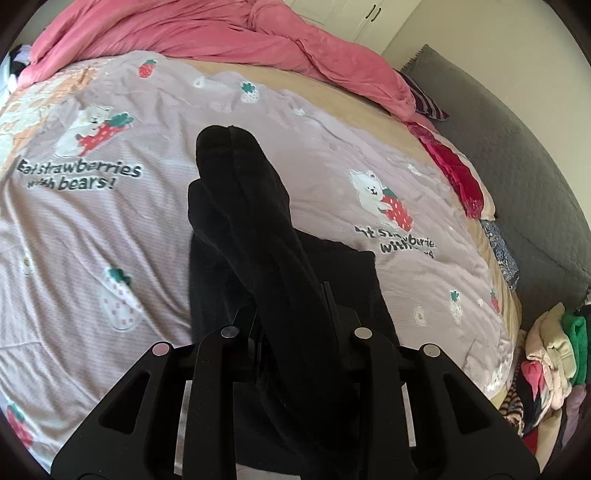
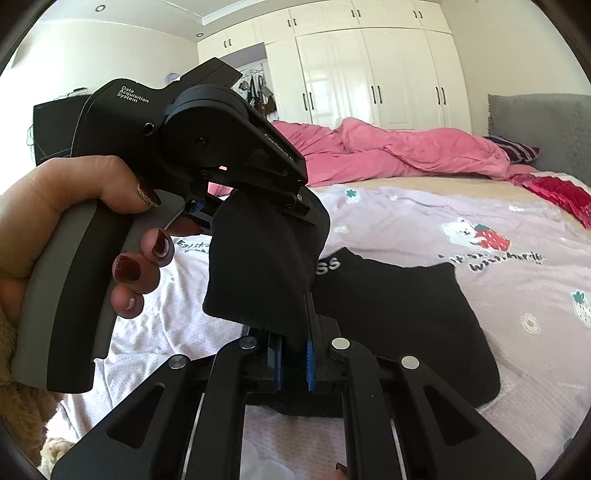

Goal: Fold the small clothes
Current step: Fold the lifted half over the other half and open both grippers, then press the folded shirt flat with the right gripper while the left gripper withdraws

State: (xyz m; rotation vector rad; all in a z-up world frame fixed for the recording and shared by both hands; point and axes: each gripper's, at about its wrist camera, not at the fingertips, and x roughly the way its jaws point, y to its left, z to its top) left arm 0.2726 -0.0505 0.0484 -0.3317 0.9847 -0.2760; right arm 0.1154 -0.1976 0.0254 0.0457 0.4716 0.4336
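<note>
A pair of black socks (image 1: pixel 240 192) lies layered together and is stretched between both grippers above the bed. My left gripper (image 1: pixel 291 299) is shut on one end, and the cloth hides its fingertips. In the right wrist view the same socks (image 2: pixel 258 266) hang as a black fold from the left gripper (image 2: pixel 295 201), which a hand (image 2: pixel 74 192) holds. My right gripper (image 2: pixel 295 332) is shut on the lower end of the fold. Below them a black garment (image 2: pixel 406 314) with white letters lies flat on the strawberry-print bedspread (image 2: pixel 480 280).
A pink duvet (image 1: pixel 229 33) is heaped along the far side of the bed. A red garment (image 1: pixel 454 173) and a blue patterned cloth (image 1: pixel 502 254) lie at the right edge by the grey headboard (image 1: pixel 517 147). A clothes pile (image 1: pixel 554 362) sits low right. A white garment (image 2: pixel 166 314) lies beneath the hand.
</note>
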